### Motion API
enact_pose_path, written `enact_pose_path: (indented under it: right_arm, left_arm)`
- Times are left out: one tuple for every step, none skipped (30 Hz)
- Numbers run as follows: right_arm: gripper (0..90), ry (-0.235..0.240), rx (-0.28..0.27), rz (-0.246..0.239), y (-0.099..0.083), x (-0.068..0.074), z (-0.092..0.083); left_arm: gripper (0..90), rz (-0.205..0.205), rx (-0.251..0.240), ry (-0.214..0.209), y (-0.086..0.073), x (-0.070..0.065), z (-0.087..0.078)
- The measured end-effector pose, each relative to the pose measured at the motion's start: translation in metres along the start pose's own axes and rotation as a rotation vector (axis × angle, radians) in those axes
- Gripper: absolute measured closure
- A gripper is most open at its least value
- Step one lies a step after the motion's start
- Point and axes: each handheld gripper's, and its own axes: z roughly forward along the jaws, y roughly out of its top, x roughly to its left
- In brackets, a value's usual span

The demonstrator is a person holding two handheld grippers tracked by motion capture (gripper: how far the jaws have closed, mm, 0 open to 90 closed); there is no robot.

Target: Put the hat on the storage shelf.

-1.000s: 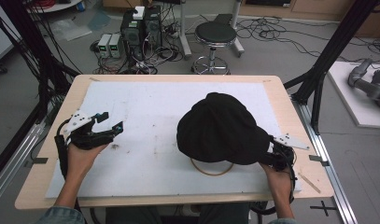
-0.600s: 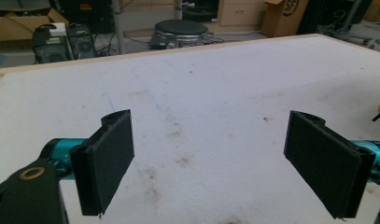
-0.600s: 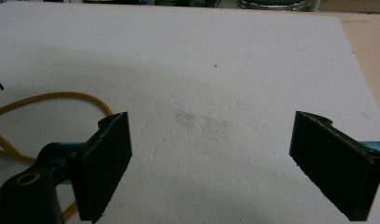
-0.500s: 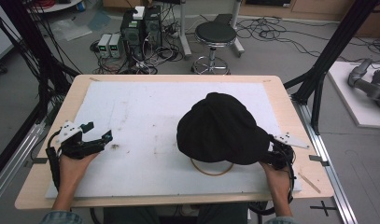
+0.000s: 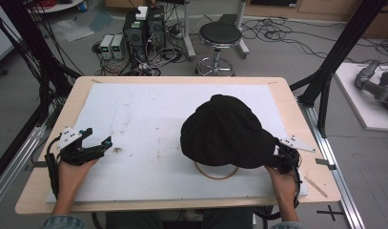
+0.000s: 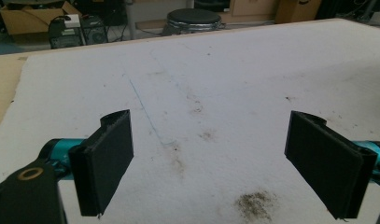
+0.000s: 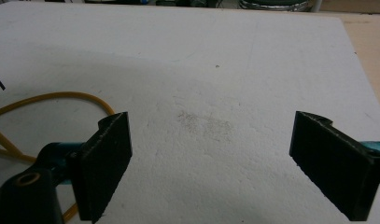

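Since it lies flat on the white mat [image 5: 148, 119], the rubber band [image 5: 216, 172] looks light, limp, stretchy; pinch one strand. Right gripper [image 7: 211, 163] just beside band, left gripper [image 6: 225, 163] well apart from it; both spread, empty.
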Motion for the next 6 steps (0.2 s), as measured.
enact_pose_path:
  right_arm:
    - [12.8, -0.001, 0.0, 0.0, 0.0, 0.0, 0.0]
    - [12.8, -0.001, -0.001, 0.001, 0.0, 0.0, 0.0001]
    - [12.8, -0.001, 0.0, 0.003, 0.0001, 0.0001, 0.0001]
    - [12.8, -0.001, -0.001, 0.002, 0.0001, 0.0, 0.0002]
    - [12.8, -0.001, -0.002, 0.0, 0.0001, -0.0002, 0.0004]
    - [12.8, -0.001, -0.002, 0.0, 0.0, -0.0002, 0.0006]
  left_arm:
    - [15.8, -0.001, 0.0, -0.002, -0.0003, -0.0004, 0.0004]
    - [15.7, 0.003, 0.001, -0.001, -0.0007, -0.0007, 0.0008]
    - [15.7, 0.005, 0.003, -0.002, -0.0011, -0.0011, 0.0012]
    - [15.8, 0.007, 0.006, -0.003, -0.0014, -0.0012, 0.0013]
    - [15.7, 0.008, 0.007, -0.002, -0.0019, -0.0014, 0.0017]
    - [15.7, 0.011, 0.011, -0.002, -0.0021, -0.0013, 0.0019]
